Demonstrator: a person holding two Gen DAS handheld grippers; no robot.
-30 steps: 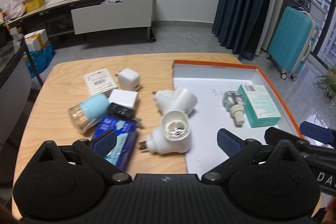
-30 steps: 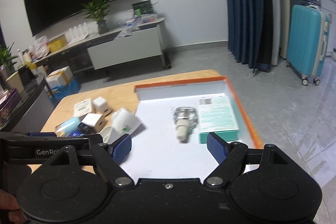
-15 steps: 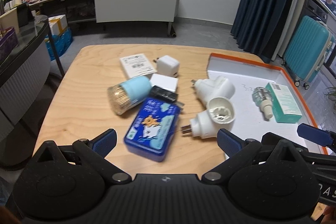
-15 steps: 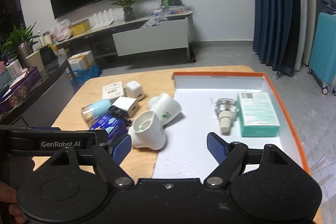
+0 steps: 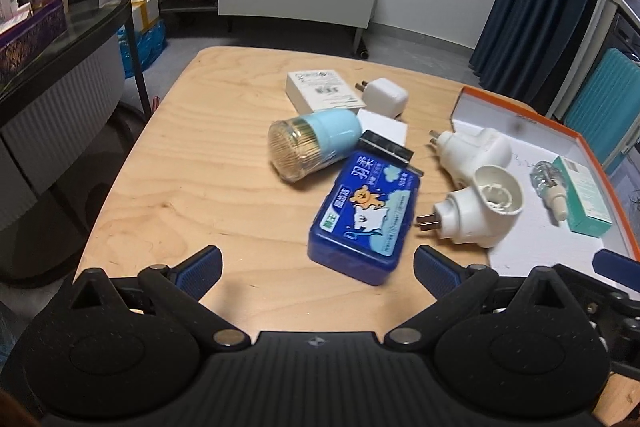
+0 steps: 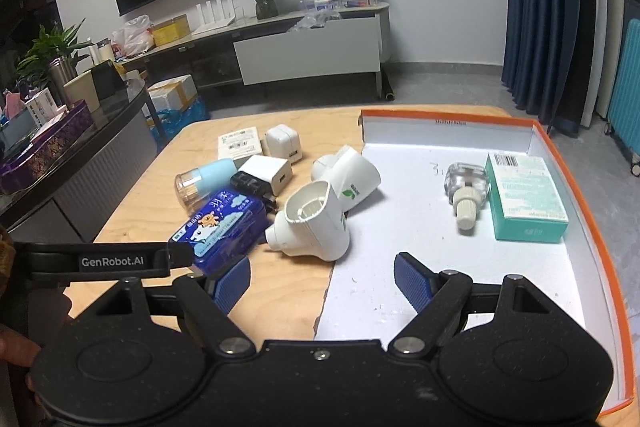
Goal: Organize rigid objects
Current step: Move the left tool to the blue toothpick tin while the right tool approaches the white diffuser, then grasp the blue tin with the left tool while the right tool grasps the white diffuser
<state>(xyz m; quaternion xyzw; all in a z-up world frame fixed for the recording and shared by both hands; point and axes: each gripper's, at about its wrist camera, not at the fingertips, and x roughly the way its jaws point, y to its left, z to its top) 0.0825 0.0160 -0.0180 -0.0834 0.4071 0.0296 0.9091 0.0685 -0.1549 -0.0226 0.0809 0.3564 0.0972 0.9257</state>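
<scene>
My left gripper [image 5: 316,271] is open just in front of a blue tin [image 5: 366,217] on the wooden table [image 5: 208,187]. Behind the tin lie a toothpick jar with a pale blue cap [image 5: 314,143], a black adapter [image 5: 386,149], white chargers [image 5: 386,97] and a white flat box [image 5: 322,91]. Two white plug-in heaters [image 5: 478,211] [image 5: 474,151] lie at the edge of the orange-rimmed tray [image 6: 448,115]. My right gripper [image 6: 322,281] is open, empty, just short of the near heater [image 6: 314,223]. In the tray rest a clear refill bottle [image 6: 466,189] and a teal box [image 6: 526,197].
A dark glass-topped side table [image 5: 60,39] stands left of the wooden table. A low white cabinet [image 6: 308,47] with a plant and clutter lines the far wall. Blue curtains [image 6: 540,7] and a teal suitcase [image 5: 604,99] are to the right. The tray floor [image 6: 500,287] near my right gripper is bare.
Both grippers have swung left across the table and sunk a little. The blue tin now lies ahead of my left gripper, and the near heater ahead of my right. Both stayed open.
</scene>
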